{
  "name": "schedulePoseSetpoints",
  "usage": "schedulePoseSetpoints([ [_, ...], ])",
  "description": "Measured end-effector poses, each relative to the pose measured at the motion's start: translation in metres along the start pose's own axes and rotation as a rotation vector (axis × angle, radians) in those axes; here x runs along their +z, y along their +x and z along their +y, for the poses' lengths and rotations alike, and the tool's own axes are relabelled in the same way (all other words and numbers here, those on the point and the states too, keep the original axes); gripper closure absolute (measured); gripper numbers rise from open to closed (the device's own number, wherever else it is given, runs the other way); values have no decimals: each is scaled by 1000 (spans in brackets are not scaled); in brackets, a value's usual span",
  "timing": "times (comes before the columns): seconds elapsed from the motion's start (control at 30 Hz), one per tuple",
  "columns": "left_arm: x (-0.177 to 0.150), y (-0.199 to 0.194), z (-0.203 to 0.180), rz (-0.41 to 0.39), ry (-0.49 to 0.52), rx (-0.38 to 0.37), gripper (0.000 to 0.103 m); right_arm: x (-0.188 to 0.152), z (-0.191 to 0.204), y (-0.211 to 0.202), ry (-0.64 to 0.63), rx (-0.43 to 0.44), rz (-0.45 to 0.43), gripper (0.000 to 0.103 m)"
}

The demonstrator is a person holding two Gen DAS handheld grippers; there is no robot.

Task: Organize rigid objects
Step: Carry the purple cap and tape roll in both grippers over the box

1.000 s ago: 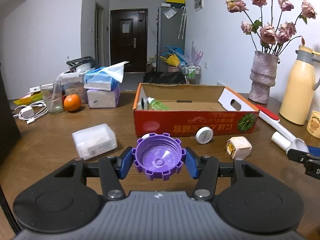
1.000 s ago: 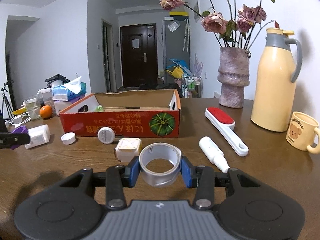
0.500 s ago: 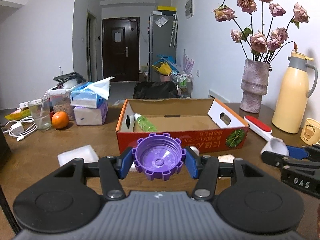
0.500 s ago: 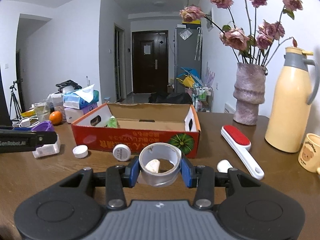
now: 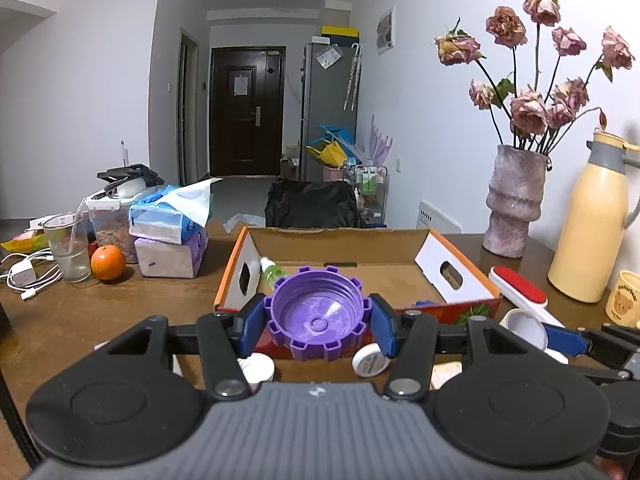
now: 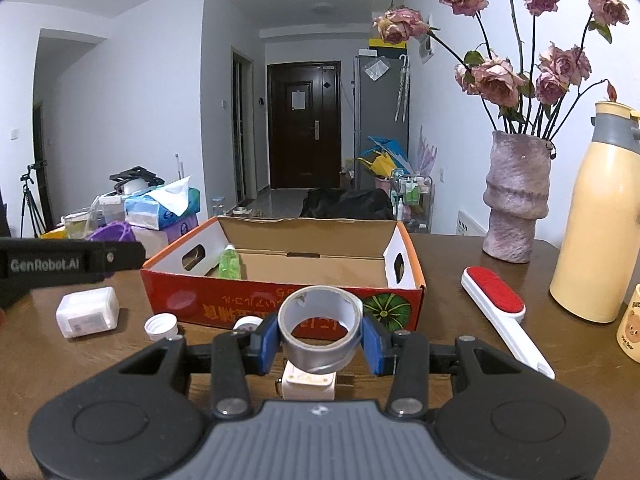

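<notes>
My left gripper (image 5: 318, 322) is shut on a purple ridged cap (image 5: 318, 314), held above the table just in front of the red cardboard box (image 5: 460, 280). My right gripper (image 6: 320, 338) is shut on a grey roll of tape (image 6: 320, 330), also raised before the red cardboard box (image 6: 280, 308). A green bottle (image 6: 230, 262) lies inside the box at its left end. Loose on the table lie a white cap (image 6: 161, 326), a white plastic case (image 6: 88, 312), a round white lid (image 5: 370, 360) and a small cream cube (image 6: 308, 384) under the tape.
A red lint brush (image 6: 496, 300), a yellow thermos (image 6: 596, 232), a bear mug (image 6: 632, 330) and a vase of dried roses (image 6: 516, 208) stand to the right. Tissue packs (image 5: 172, 236), an orange (image 5: 107, 263), a glass (image 5: 70, 248) and cables (image 5: 28, 276) crowd the left.
Both grippers have risen and moved toward the box with their loads; the box now looms larger and its inside shows. The small items on the table have slipped below the fingers.
</notes>
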State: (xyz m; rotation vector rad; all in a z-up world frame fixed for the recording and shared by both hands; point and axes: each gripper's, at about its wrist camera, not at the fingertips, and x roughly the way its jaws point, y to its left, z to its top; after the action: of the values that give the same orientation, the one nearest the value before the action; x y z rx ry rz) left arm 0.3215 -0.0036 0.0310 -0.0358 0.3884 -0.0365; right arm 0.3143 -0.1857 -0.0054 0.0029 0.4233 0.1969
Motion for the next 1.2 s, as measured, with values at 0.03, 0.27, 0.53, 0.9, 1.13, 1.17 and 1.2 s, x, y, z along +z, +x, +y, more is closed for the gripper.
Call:
schedulePoseSetpoints([
  [0.03,2,2,0,-3,-3,3,47,2,0,2,2,-2,-2,61],
  [0.27,13,20,-5,-12,-23,14,47,13,-4,22,28,-7,-8,61],
  [0.53,21,46,1,2,-49,36,47,23,-7,46,47,-14,-8,61],
  [0.9,34,80,4,7,-77,53,47,34,-10,76,56,6,-6,61],
  [1.13,38,98,0,11,-74,57,47,41,-17,91,69,4,-11,61],
  [1.17,38,100,1,11,-76,57,47,42,-18,94,70,3,-10,61],
  [1.2,39,103,1,11,-76,58,47,43,-18,96,70,3,-9,61],
])
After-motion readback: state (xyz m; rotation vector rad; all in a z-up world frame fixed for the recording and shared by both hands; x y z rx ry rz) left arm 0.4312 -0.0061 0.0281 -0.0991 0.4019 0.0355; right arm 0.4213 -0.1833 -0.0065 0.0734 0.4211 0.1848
